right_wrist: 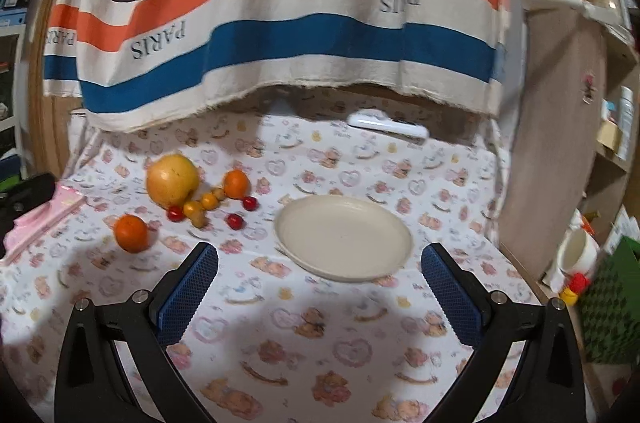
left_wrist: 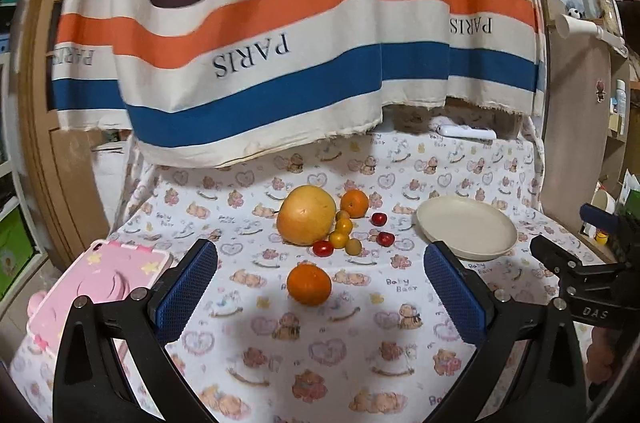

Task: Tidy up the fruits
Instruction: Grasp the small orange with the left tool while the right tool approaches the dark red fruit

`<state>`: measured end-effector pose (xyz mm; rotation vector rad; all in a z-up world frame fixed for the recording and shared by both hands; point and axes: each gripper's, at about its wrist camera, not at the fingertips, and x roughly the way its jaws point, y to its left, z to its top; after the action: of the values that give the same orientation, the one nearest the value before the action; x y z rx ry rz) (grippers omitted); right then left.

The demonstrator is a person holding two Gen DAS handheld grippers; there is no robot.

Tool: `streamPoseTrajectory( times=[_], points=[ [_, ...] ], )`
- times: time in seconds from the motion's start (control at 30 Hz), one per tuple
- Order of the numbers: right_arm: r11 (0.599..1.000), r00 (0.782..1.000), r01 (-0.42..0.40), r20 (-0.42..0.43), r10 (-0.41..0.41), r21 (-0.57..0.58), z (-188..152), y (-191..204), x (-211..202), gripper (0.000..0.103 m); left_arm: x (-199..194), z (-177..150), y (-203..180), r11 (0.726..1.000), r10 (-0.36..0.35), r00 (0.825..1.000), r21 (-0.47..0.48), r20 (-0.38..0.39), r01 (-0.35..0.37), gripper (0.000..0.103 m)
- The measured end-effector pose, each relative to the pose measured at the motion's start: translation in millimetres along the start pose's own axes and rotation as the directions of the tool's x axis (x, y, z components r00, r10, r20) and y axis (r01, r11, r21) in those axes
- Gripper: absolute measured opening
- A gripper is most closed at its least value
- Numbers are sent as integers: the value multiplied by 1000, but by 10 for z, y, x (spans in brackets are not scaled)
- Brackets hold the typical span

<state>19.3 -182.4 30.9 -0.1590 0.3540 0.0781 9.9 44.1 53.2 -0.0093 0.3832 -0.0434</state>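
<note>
Hovering above the printed cloth (left_wrist: 320, 343) with both tools spread wide and holding nothing: left gripper (left_wrist: 320, 283) facing the near orange (left_wrist: 309, 283), right gripper (right_wrist: 319, 281) facing the bare cream plate (right_wrist: 344, 237). Sitting alone, nearer than the grapefruit (left_wrist: 306, 214), far orange (left_wrist: 354, 203) and the small red and yellow fruits bunched left of the plate. Judging it the easiest first pick: lowering straight down, straddling the widest part, closing gently to avoid rolling or bruising.

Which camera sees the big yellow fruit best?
The left wrist view: the big yellow fruit sits near the middle, large and sharp, with small fruits touching its right side. The right wrist view shows it smaller, off to the left and blurrier.
</note>
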Motion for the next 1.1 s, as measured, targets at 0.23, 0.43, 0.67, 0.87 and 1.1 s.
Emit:
streamPoseTrajectory(
  times=[0.23,0.43,0.67,0.87,1.1],
  points=[
    [998,997,-57,-42,59,32,448,123,240,102,391,381,58,998,6,994,55,-108,0,103],
    [994,996,-49,-70,56,99,750,218,629,102,820,477,78,997,21,973,72,-230,-4,103],
    [980,977,-141,-141,161,144,696,340,1091,102,1188,235,233,1000,-10,933,14,-360,16,96],
    [978,966,-182,-168,197,102,522,499,1248,102,1399,44,241,999,-36,890,7,-454,44,86],
    [977,959,-184,-200,203,108,434,501,1332,102,1659,-184,249,998,-57,819,-3,-570,67,72]
  ],
)
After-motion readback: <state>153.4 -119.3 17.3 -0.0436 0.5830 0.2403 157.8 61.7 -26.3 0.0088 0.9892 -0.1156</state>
